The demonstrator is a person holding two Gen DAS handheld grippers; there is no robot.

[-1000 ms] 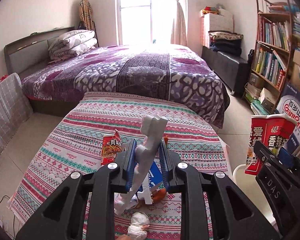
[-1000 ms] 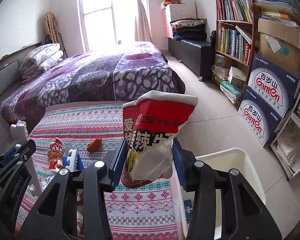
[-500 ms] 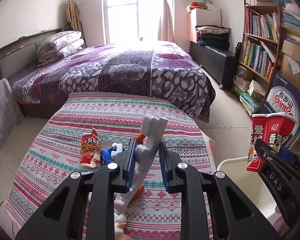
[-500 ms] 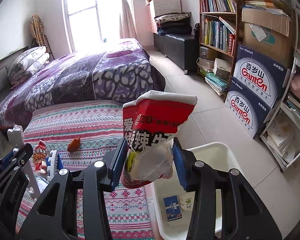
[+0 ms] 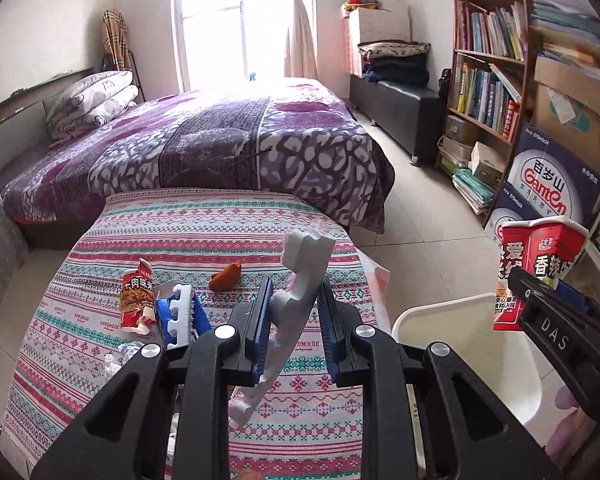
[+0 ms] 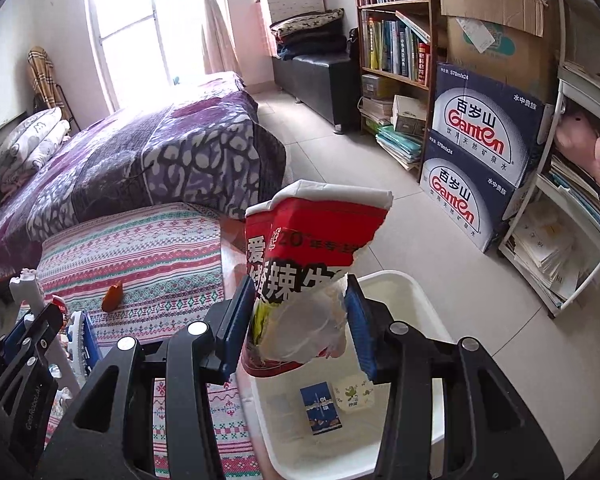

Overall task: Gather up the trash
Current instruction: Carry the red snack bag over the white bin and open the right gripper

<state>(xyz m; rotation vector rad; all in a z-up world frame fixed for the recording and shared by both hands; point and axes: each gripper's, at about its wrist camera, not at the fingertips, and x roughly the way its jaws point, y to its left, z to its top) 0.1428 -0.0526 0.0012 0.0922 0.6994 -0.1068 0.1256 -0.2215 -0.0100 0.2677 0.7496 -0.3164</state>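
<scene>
My left gripper [image 5: 294, 312] is shut on a white foam piece [image 5: 300, 280] and holds it above the striped cloth [image 5: 204, 224]. My right gripper [image 6: 300, 312] is shut on a red snack bag [image 6: 308, 256] and holds it over the near left part of the white bin [image 6: 416, 304]. The bag also shows at the right of the left wrist view [image 5: 536, 256], above the bin [image 5: 460, 320]. On the cloth lie a small red wrapper [image 5: 136, 296], a blue and white piece [image 5: 180, 312] and an orange scrap [image 5: 226, 276].
The bin holds a blue card [image 6: 320, 404] and a pale packet [image 6: 354, 396]. A purple bed [image 5: 204, 144] lies beyond the cloth. A bookshelf [image 6: 392, 32] and Ganten boxes [image 6: 480, 152] stand to the right across the tiled floor [image 6: 380, 208].
Both grippers have swung right with their loads. The red bag has gone from above the cloth's edge to over the bin.
</scene>
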